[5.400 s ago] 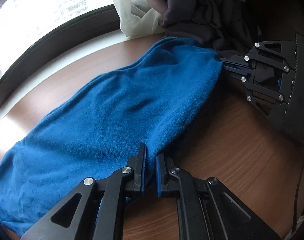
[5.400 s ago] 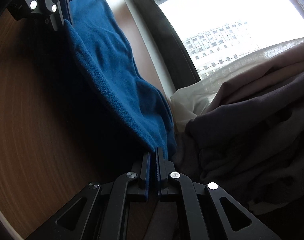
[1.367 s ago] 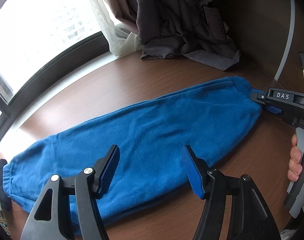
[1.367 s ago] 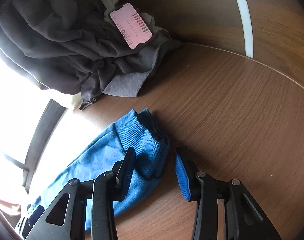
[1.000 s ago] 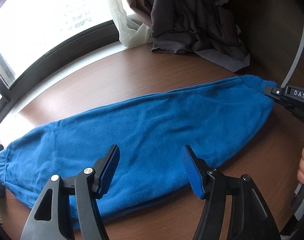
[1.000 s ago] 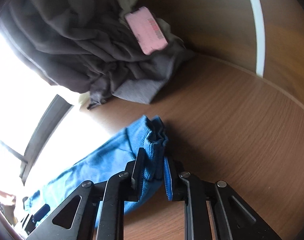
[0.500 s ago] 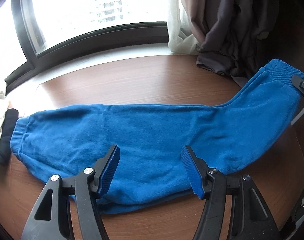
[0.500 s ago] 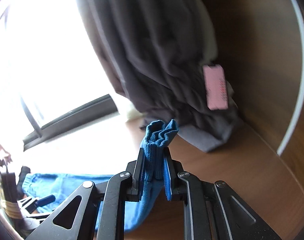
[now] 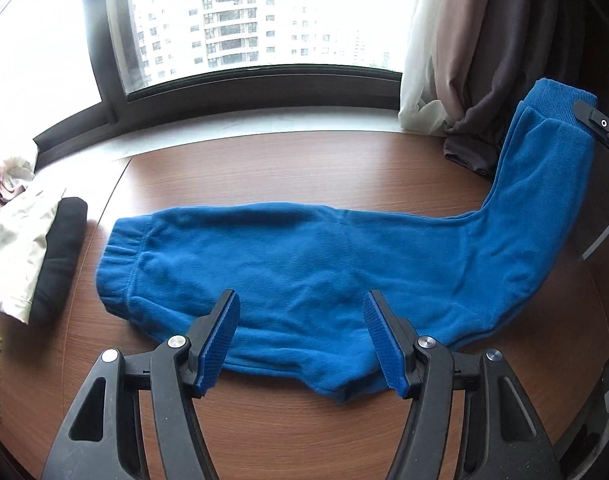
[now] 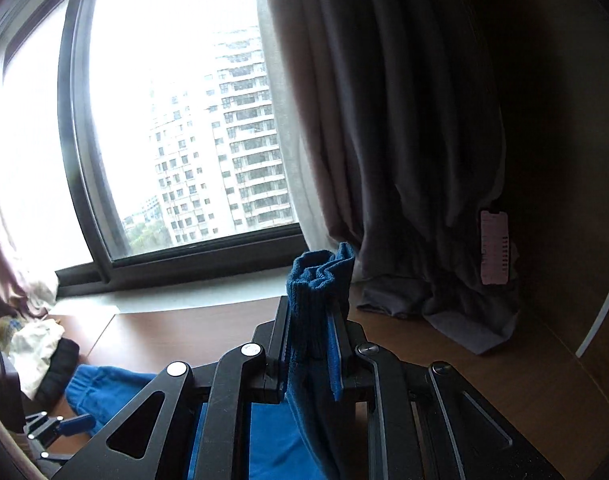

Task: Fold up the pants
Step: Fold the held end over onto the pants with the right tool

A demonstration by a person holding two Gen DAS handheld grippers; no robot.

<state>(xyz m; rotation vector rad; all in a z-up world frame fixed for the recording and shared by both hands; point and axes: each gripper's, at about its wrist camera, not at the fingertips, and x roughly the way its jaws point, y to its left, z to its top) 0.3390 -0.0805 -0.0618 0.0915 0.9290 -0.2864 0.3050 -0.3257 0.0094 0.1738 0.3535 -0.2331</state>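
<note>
Blue fleece pants (image 9: 304,256) lie lengthwise on the brown wooden table (image 9: 304,432), with a gathered hem at the left. Their right end curves up off the table to a ribbed band (image 10: 316,280). My right gripper (image 10: 310,320) is shut on that band and holds it in the air before the curtain; in the left wrist view its black tip (image 9: 596,122) shows at the far right edge. My left gripper (image 9: 300,308) hovers open over the near edge of the pants, nothing between its blue pads (image 9: 220,340).
Folded black and cream clothes (image 9: 60,256) lie at the table's left end. A dark curtain (image 10: 404,140) hangs to the table at the back right, with a pink card (image 10: 494,246) against it. A window sill (image 9: 244,124) runs along the far edge.
The right gripper closed on the ribbed end and raised it off the table. The left gripper stayed open and drew back, so more of the pants and the window show.
</note>
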